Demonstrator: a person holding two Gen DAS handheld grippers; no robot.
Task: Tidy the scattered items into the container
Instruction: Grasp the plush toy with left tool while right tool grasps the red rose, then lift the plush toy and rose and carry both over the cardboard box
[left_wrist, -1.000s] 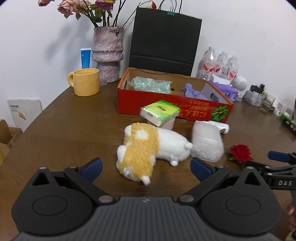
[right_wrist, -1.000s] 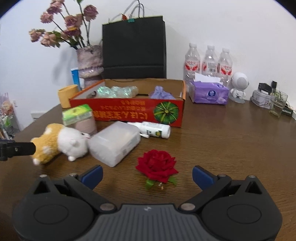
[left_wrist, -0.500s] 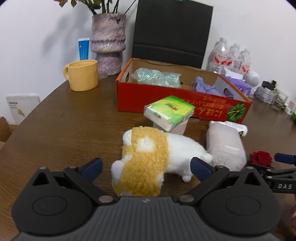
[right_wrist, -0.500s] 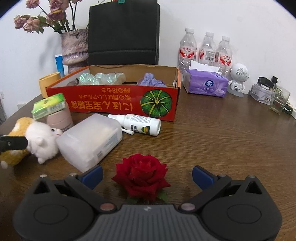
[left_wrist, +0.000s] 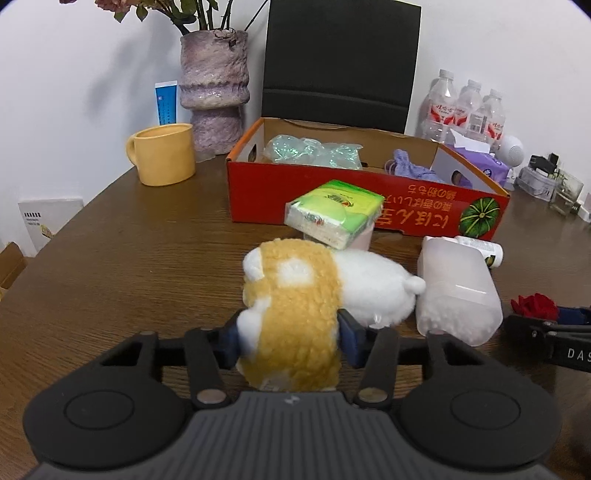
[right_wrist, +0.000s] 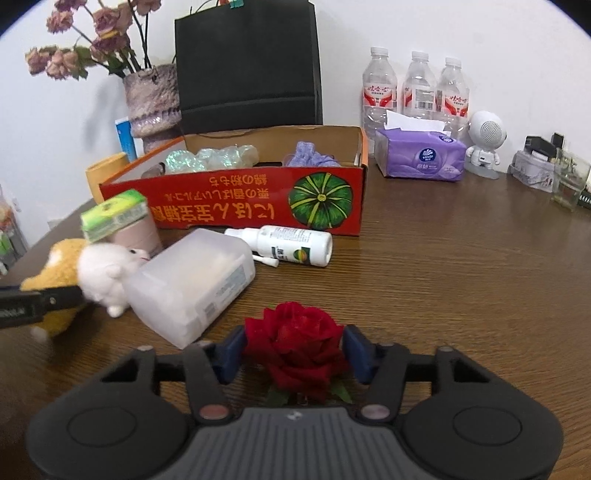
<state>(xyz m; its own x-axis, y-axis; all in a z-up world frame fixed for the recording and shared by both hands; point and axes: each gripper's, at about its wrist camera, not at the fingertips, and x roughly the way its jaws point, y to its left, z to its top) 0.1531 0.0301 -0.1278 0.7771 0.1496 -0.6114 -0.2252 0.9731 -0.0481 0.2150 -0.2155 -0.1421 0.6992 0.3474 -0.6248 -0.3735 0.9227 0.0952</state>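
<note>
The red cardboard box is holding iridescent bubble wrap and a purple cloth. In front of it, the left gripper is clenching the plush toy; the right gripper is pinching the red rose. Only the right wrist view is showing the whole white bottle.

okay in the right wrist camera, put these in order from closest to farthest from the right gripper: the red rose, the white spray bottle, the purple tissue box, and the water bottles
1. Red rose: between the right gripper's fingers.
2. White spray bottle: lying ahead, in front of the red box.
3. Purple tissue box: farther back, right of the red box.
4. Water bottles: behind the tissue box, by the wall.
</note>
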